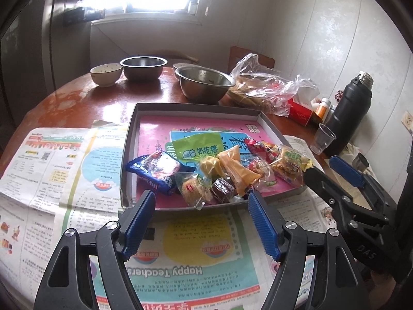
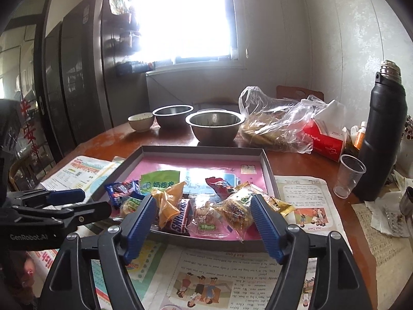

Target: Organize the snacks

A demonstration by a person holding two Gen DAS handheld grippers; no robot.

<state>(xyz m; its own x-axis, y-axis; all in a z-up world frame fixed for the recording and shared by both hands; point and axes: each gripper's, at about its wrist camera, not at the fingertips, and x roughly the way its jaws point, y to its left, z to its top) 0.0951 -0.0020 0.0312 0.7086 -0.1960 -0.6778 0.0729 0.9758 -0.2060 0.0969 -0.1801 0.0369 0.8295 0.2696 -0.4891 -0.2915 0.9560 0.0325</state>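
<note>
A shallow grey box tray point(image 1: 130, 139) with a pink lining sits on newspaper. Several wrapped snacks lie piled at its near edge: a blue packet point(image 1: 155, 170), a green pouch point(image 1: 198, 146), yellow wrappers point(image 1: 237, 168), a red packet point(image 1: 258, 147). In the right wrist view the tray point(image 2: 268, 168) holds a Snickers bar point(image 2: 180, 217) and a clear packet point(image 2: 235, 209). My left gripper point(image 1: 201, 199) is open and empty, just short of the tray's near edge. My right gripper point(image 2: 201, 204) is open and empty at the near edge, over the pile; it also shows in the left wrist view point(image 1: 333, 168).
Two steel bowls point(image 1: 204, 84) point(image 1: 143, 68) and a small ceramic bowl point(image 1: 106, 73) stand behind the tray. A plastic bag of food point(image 1: 265, 87), a red tissue box point(image 2: 325, 139), a clear plastic cup point(image 2: 348, 175) and a black thermos point(image 2: 382, 139) stand to the right. Newspaper point(image 1: 59, 170) covers the near table.
</note>
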